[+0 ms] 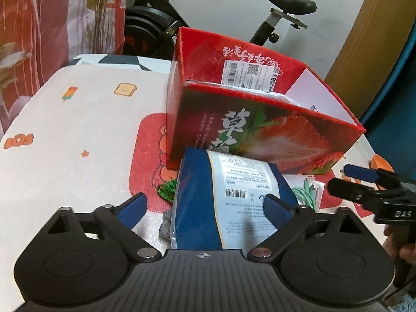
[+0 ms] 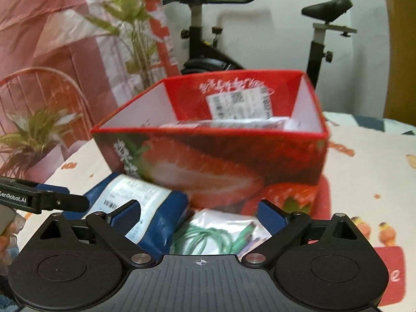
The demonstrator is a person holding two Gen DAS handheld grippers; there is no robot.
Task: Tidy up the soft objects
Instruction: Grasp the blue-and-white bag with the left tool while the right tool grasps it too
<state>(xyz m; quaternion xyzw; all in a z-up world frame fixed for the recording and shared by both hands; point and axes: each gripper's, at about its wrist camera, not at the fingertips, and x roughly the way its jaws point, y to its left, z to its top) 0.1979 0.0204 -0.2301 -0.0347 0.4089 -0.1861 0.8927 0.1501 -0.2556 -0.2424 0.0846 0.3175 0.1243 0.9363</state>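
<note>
A soft blue-and-white pouch (image 1: 228, 200) leans against the front of an open red strawberry box (image 1: 260, 130). My left gripper (image 1: 205, 202) stands open around the pouch, its left pad clear of it. Beside the pouch lies a clear bag with a coiled green cable (image 2: 215, 234). My right gripper (image 2: 199, 205) hangs open over that bag, in front of the box (image 2: 221, 161). The pouch (image 2: 137, 208) sits at its left finger. The right gripper (image 1: 345, 180) also shows at the right edge of the left wrist view. A green mesh item (image 1: 166, 189) and a grey lump (image 1: 166, 223) peek out left of the pouch.
The table wears a pale cartoon-print cloth (image 1: 78, 130). White packets lie inside the box. An exercise bike (image 2: 202, 39) stands behind the table, with potted plants (image 2: 33, 135) and a pink curtain at the left. A hand (image 1: 400, 244) holds the right gripper.
</note>
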